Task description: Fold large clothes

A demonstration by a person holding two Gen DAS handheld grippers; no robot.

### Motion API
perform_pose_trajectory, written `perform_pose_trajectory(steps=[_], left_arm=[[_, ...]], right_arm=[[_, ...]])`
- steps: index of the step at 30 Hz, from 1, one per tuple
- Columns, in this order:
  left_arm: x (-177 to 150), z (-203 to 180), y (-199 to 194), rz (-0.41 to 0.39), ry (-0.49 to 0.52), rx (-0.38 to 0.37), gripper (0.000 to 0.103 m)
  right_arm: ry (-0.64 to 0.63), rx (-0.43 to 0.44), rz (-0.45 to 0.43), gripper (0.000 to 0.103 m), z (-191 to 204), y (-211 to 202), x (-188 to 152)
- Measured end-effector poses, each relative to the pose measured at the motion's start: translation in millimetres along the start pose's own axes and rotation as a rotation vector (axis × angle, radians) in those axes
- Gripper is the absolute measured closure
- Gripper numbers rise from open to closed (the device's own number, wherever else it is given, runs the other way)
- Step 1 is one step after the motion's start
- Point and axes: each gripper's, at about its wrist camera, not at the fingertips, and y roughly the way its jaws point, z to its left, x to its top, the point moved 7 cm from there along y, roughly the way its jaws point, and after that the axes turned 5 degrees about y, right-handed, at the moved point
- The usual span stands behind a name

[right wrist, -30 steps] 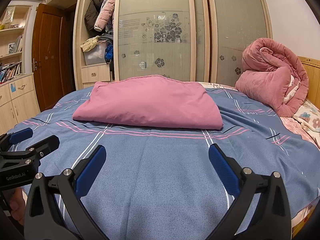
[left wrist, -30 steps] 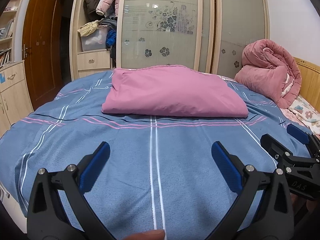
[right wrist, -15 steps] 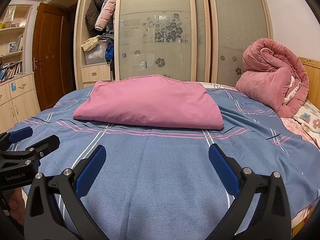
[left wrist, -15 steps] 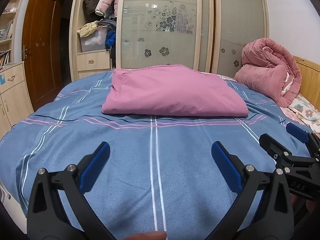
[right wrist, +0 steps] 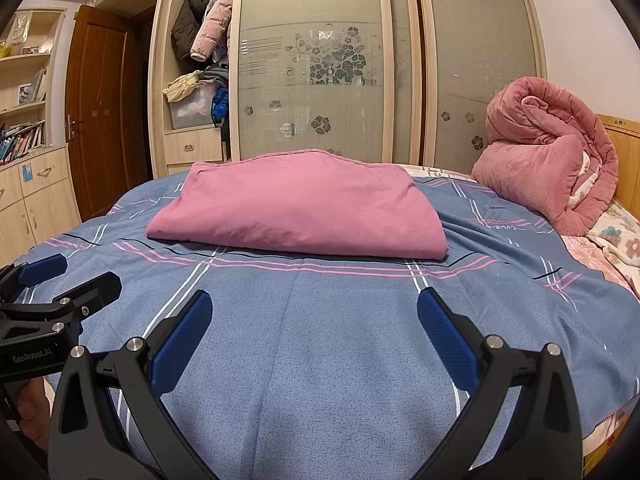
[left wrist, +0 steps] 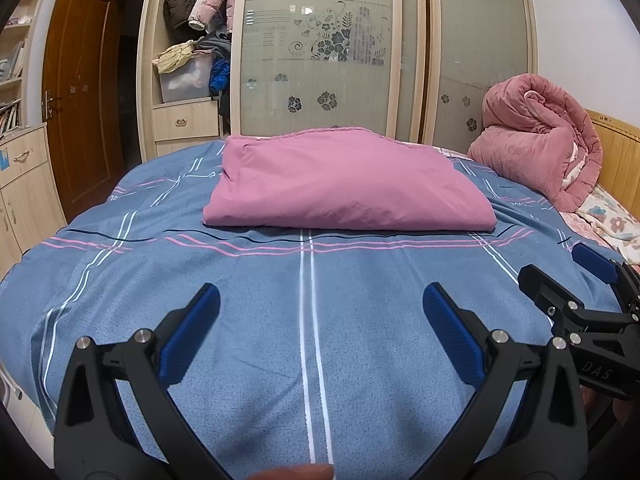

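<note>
A pink cloth (left wrist: 344,184) lies folded into a thick rectangle on the far half of the blue striped bed (left wrist: 312,300); it also shows in the right wrist view (right wrist: 300,212). My left gripper (left wrist: 320,304) is open and empty, held above the near part of the bed, well short of the cloth. My right gripper (right wrist: 314,312) is open and empty, level with it and to its right. Each gripper shows at the edge of the other's view: the right one (left wrist: 576,288) and the left one (right wrist: 60,280).
A rolled pink quilt (left wrist: 536,140) sits at the bed's right by the wooden headboard (left wrist: 616,152). A sliding-door wardrobe (left wrist: 328,64) with an open shelf of clothes stands behind the bed. A brown door (left wrist: 80,92) and low cabinets (left wrist: 24,184) are at the left.
Both grippers have drifted very slightly; the view has tilted up a little. The cloth has not moved and both grippers stay open.
</note>
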Motion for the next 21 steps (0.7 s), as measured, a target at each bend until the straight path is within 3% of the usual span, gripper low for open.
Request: perform_pose_trajectory(steps=[21], left_arm=[[-2.1,4.6,-0.6,0.006,-0.030,0.008,0.002]], right_arm=[[0.000,0.000,-0.001,0.001,0.5,0.1,0.1]])
